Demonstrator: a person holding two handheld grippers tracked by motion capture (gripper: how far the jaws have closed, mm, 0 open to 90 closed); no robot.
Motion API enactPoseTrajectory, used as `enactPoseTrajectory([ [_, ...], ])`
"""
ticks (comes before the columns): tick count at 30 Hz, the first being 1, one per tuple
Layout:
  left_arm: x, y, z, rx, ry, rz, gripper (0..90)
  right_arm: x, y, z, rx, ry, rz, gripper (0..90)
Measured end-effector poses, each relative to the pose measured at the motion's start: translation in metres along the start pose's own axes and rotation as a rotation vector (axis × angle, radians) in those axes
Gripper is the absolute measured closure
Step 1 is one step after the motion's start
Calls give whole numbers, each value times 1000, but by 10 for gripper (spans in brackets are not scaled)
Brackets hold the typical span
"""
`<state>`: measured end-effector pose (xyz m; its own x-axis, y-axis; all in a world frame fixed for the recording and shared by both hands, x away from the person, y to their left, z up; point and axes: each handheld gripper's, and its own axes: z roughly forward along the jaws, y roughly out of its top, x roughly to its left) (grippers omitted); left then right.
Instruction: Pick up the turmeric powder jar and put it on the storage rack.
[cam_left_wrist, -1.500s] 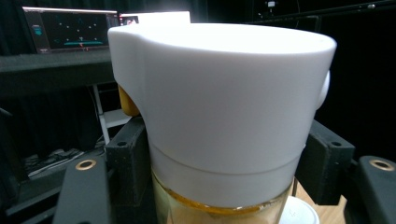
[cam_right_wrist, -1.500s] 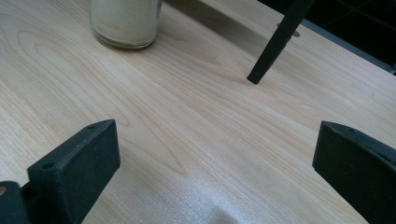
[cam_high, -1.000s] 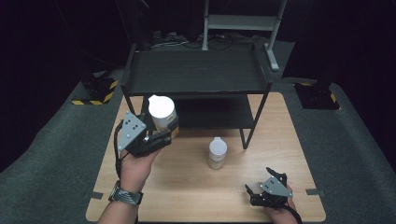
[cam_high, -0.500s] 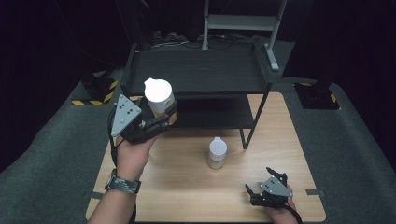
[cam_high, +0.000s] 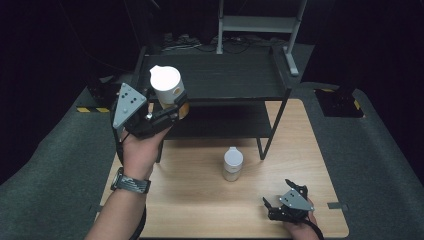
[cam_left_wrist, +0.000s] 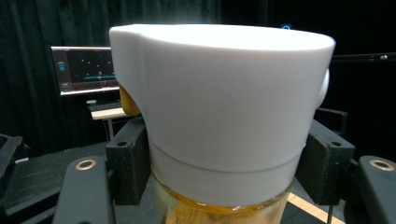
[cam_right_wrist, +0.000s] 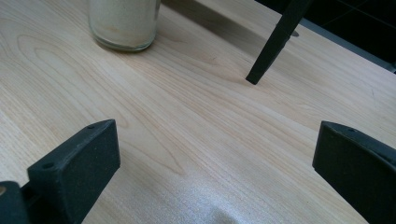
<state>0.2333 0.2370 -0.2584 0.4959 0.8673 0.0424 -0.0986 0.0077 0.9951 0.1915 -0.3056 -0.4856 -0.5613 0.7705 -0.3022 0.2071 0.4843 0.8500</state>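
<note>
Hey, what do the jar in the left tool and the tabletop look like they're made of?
Jar: the cap looks like matte white plastic, smooth with one moulded seam; the body below is clear, glass or plastic, I cannot tell which, with amber contents showing through. The left tool is shut on it.
Tabletop: pale wood or wood-look laminate, with visible grain lines and a soft satin sheen.

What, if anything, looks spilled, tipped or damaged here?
Nothing stands out. The white-lidded amber jar sits upright in the left gripper, and the white-capped glass jar of pale powder stands upright on the wooden table.
</note>
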Motion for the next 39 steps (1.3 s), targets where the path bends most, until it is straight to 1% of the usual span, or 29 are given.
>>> enactPoseTrajectory([
  [1, 0, 1, 2, -3, 3, -5, 305, 0, 0, 0, 0, 0, 0, 0],
  [5, 1, 4, 7, -3, 5, 4, 305, 0, 0, 0, -1, 0, 3, 0],
  [10, 2, 8, 14, -7, 13, 6, 305, -1, 0, 0, -2, 2, 6, 0],
  [20, 4, 18, 34, 3, 38, 7, 305, -1, -1, 0, -4, 3, 6, 0],
  [24, 5, 19, 43, 4, 43, 13, 305, -1, 0, 0, -2, 5, 2, 0],
  [32, 4, 16, 57, 9, 51, 0, 305, -1, -1, 0, -5, 6, 4, 0],
  [34, 4, 16, 61, 16, 53, -4, 305, -2, -1, 0, -6, 7, 2, 0],
  [36, 3, 15, 66, 25, 57, 0, 305, -1, -1, 0, -6, 6, 1, 0],
  [39, 3, 14, 70, 30, 59, -13, 305, -2, -1, 0, -6, 6, 2, 0],
])
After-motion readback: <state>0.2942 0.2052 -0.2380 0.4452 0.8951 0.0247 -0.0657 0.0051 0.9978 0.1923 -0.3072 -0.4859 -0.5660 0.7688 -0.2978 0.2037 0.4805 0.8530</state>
